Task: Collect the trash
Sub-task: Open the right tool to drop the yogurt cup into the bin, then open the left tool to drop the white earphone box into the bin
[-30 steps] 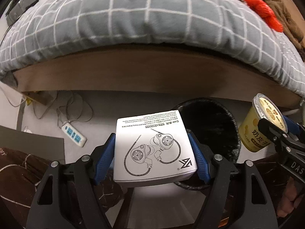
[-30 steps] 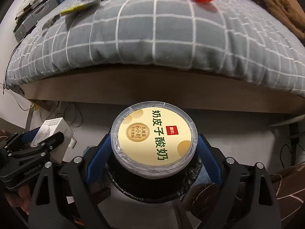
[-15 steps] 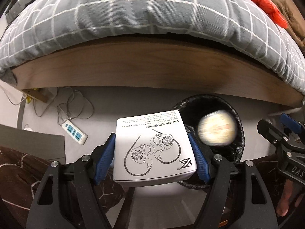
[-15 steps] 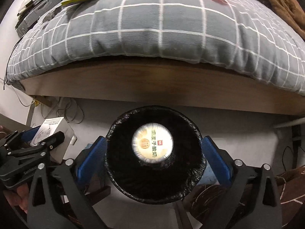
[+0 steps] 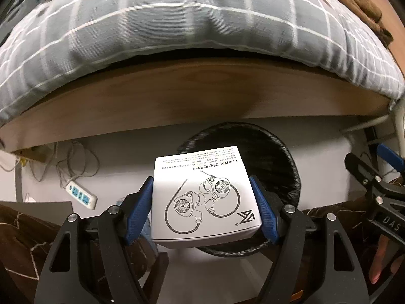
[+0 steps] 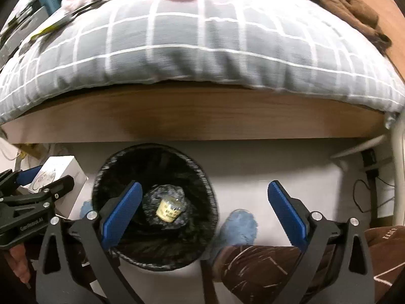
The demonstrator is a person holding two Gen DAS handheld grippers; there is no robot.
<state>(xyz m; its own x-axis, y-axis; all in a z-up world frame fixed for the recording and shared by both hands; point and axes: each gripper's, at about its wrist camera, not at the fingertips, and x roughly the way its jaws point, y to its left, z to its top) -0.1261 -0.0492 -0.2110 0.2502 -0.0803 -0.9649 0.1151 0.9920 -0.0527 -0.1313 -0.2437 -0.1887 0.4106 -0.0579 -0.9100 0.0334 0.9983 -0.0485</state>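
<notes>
My left gripper (image 5: 202, 202) is shut on a white earphone box (image 5: 203, 197) with a line drawing of earphones on its top, held over the near rim of the black-lined trash bin (image 5: 288, 167). In the right wrist view that box (image 6: 60, 174) shows at the left, beside the bin (image 6: 200, 177). A yellow yogurt cup (image 6: 169, 209) lies at the bottom of the bin. My right gripper (image 6: 205, 202) stands open and empty, its left finger over the bin, its right finger over the floor.
A bed with a grey checked duvet (image 5: 177, 25) and a wooden side board (image 5: 202, 96) runs behind the bin. A white power strip (image 5: 81, 193) with cables lies on the floor at left. A blue slipper (image 6: 239, 228) and a brown trouser leg (image 6: 265, 261) are right of the bin.
The right gripper opened and the yogurt cup fell from it into the bin, where it now lies. The right gripper then shifted right; the left one moved the box over the bin.
</notes>
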